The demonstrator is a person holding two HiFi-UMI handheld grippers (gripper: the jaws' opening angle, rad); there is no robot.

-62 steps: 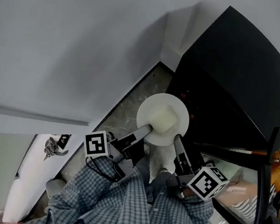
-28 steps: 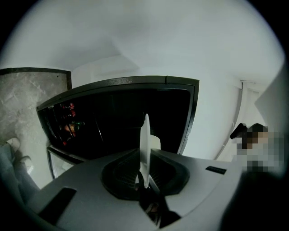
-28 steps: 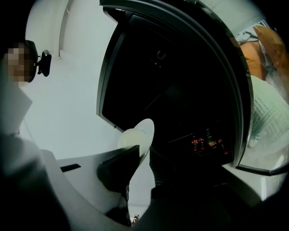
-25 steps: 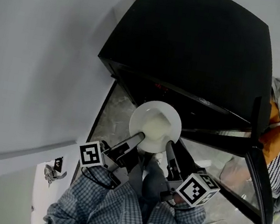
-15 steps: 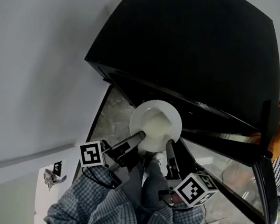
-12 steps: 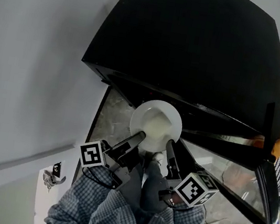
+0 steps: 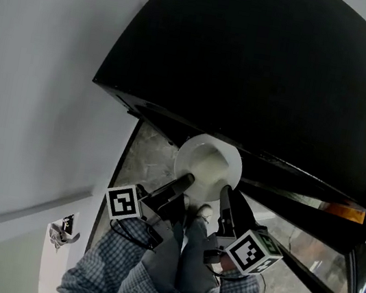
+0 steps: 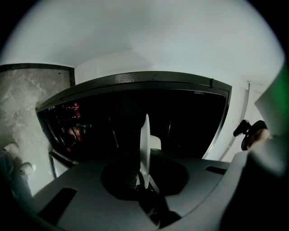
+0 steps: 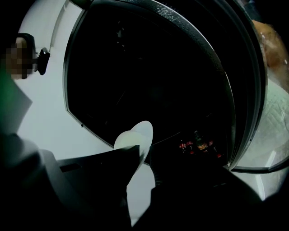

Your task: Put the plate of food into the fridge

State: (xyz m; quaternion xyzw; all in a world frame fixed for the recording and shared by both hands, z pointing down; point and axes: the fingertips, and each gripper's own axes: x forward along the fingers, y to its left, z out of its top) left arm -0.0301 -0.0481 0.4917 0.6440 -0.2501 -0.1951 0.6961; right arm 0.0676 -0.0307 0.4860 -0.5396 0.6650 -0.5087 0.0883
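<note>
Nearest: checked sleeves [image 7: 112, 277], one hand-held gripper in each hand, marker cubes turned up toward the head camera.

Left hand-held gripper [image 7: 184, 179]: clenched on the near-left rim of the plate [image 7: 208, 167]. Its own view shows the plate [image 8: 144, 143] edge-on and the jaws [image 8: 142, 180] closed on the bottom of the rim.

Right hand-held gripper [image 7: 225, 192]: clamped on the near-right rim. Its own view has the rim running down between the dark jaws [image 9: 140, 158], with the plate [image 9: 141, 133] rising pale above them.

Plate: white, round, held off the floor between the two grippers and about level in the head view. A pale lump of food [image 8: 155, 142] sits on it; I cannot say what kind.

Below the plate: the person's shoe [image 7: 202, 212] on a mottled stone floor [image 7: 149, 161].

Position: the plate is at the mouth of the fridge [image 7: 270, 80], just under the front edge of its black top. Whether the far rim has crossed the opening I cannot tell.

Beyond: the fridge interior is dark. Small red items [image 8: 72, 131] show on a shelf at the left in the left gripper view, and again low down [image 9: 194, 145] in the right gripper view. A glass-panelled door [image 7: 307, 233] stands off to the right.

Farthest: a plain pale wall [image 7: 40, 84] left of the fridge.
</note>
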